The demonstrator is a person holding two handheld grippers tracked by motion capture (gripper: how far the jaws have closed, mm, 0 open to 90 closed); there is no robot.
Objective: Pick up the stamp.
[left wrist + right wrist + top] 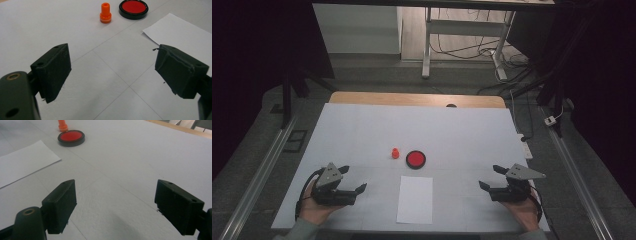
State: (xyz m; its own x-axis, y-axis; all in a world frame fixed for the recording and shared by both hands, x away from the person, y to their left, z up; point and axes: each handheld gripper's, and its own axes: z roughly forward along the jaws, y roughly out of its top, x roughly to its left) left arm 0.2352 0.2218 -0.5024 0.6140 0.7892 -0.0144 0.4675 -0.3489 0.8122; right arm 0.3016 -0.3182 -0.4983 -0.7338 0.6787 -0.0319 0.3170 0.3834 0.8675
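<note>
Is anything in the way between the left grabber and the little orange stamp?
Nothing visible is. The left gripper is open and bare table lies between it and the orange stamp. The red ink pad sits beside the stamp, off that path.

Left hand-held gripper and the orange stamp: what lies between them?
Nothing: in the left gripper view, bare table runs from the left hand-held gripper to the stamp.

The right gripper (115, 205) holds its 2 black jaws wide apart with nothing between them above the pale table (140, 157), while far ahead a white paper sheet (22, 162) lies near a round red-filled black dish (71, 137) with an orange stamp (62, 126) just behind it.
</note>
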